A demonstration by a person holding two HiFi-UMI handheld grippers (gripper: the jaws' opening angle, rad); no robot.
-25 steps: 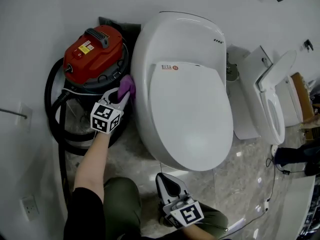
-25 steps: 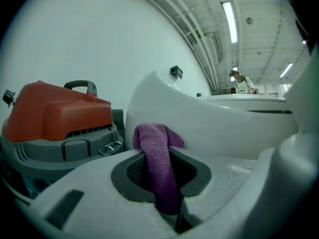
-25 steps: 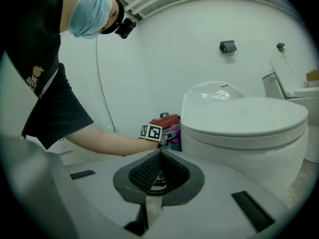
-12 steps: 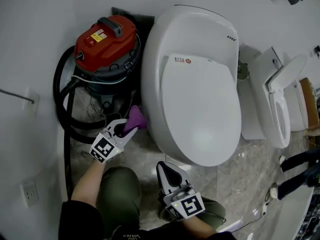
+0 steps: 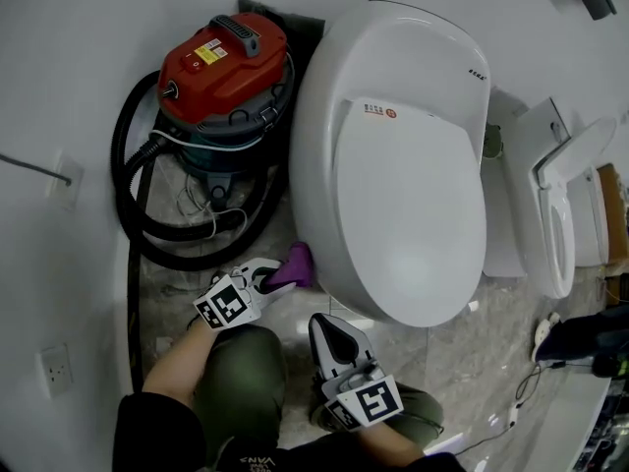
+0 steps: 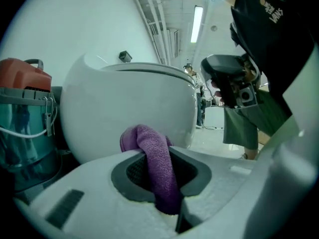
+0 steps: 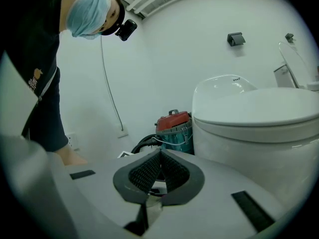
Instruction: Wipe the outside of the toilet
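A large white toilet [image 5: 393, 155] with its lid down fills the middle of the head view. My left gripper [image 5: 267, 281] is shut on a purple cloth [image 5: 295, 264], low against the toilet's left front side near the floor. In the left gripper view the purple cloth [image 6: 157, 171] is pinched between the jaws and its folded end touches the white bowl [image 6: 124, 113]. My right gripper [image 5: 329, 337] is shut and holds nothing, just in front of the toilet's front end. The right gripper view shows its jaws closed, with the toilet [image 7: 259, 128] to the right.
A red-topped vacuum cleaner [image 5: 224, 82] with a black hose [image 5: 133, 200] stands against the wall left of the toilet. A second toilet [image 5: 555, 214] with a raised lid stands at the right. A cable [image 5: 521, 391] lies on the marble floor. My knees are at the bottom.
My left gripper has carried the purple cloth down the toilet's left side, from up beside the vacuum's top to low near the floor. The right gripper has hardly moved.
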